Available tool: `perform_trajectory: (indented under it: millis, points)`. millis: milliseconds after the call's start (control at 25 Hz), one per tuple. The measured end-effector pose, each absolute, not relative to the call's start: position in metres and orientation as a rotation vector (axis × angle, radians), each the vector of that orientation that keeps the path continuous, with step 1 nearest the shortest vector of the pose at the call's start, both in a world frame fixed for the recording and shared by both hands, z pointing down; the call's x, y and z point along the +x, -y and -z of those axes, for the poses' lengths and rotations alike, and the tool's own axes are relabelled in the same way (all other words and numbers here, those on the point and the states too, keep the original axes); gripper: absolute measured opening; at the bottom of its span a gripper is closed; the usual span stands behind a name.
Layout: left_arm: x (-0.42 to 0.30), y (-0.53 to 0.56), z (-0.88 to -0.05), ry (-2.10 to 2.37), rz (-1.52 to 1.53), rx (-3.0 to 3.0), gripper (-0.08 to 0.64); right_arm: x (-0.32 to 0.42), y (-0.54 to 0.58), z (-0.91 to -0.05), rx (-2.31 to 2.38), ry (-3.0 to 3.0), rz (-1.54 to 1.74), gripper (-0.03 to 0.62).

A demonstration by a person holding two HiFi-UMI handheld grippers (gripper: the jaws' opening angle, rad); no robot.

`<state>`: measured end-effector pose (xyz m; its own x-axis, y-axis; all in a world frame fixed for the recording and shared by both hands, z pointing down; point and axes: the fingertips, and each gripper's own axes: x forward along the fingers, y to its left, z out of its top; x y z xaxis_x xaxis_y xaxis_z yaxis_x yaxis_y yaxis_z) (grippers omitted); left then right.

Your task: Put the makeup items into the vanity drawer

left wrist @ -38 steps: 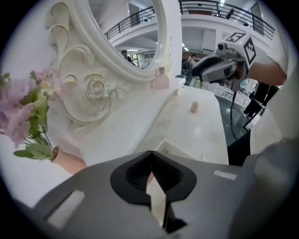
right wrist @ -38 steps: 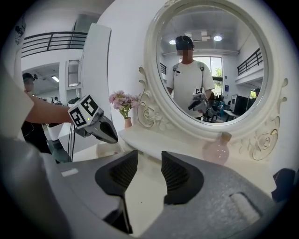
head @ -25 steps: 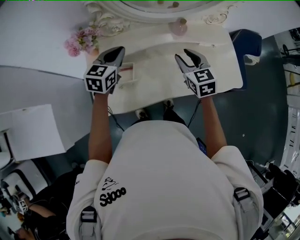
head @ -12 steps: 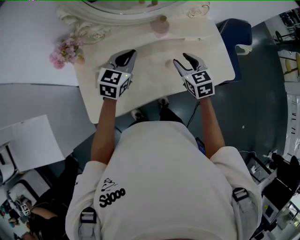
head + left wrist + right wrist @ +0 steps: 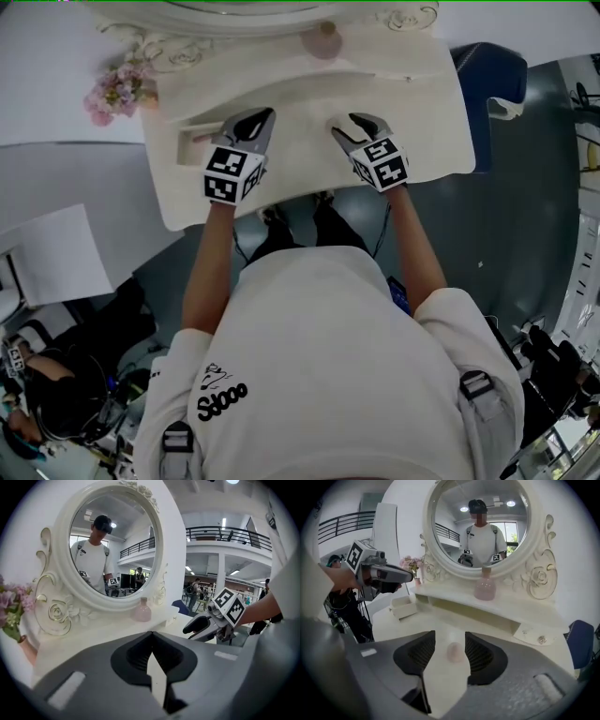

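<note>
A small pale pink makeup item [image 5: 453, 651] lies on the cream vanity top [image 5: 300, 159]. My right gripper [image 5: 450, 633] hangs just above it; its jaws have just been opening and stand wide, with the item in the gap and untouched. In the head view the right gripper [image 5: 345, 127] is right of the table's centre. My left gripper [image 5: 151, 632] is shut and empty, left of centre in the head view [image 5: 261, 114]. The open white drawer [image 5: 192, 141] lies to its left, also visible in the right gripper view [image 5: 404, 606].
A pink bottle [image 5: 485, 588] stands on the raised shelf under the oval mirror [image 5: 112, 541]. Pink flowers [image 5: 112, 89] sit at the table's far left corner. A small drawer front with a knob [image 5: 541, 639] is at the right. A blue chair [image 5: 487, 80] stands beside the table.
The left gripper moved right, away from the open drawer toward the table's middle. The right gripper sank toward the tabletop and its jaws spread wider.
</note>
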<state>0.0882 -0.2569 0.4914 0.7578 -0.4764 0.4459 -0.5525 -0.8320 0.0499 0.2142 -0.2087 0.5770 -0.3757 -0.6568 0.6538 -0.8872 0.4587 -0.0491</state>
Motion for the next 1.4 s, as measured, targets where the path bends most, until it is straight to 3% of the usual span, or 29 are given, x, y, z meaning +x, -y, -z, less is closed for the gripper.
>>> perform_trajectory:
  millis: [440,680,1080,1400]
  points:
    - [0.052,0.246,-0.517,1.118,-0.670,2.581,0.017,0.207,0.230,-0.648,0.989,2.154,-0.559,0.205]
    - [0.040,0.243,-0.512,1.185,-0.663,2.548,0.017,0.212,0.231,-0.649,0.969,2.135,-0.543,0.139]
    - [-0.003,0.255,-0.471,1.306,-0.587,2.579,0.017,0.199,0.257,-0.581,1.070,2.181,-0.412,0.126]
    - [-0.065,0.256,-0.441,1.437,-0.537,2.569,0.017,0.138,0.280,-0.509,1.085,2.293,-0.257,0.126]
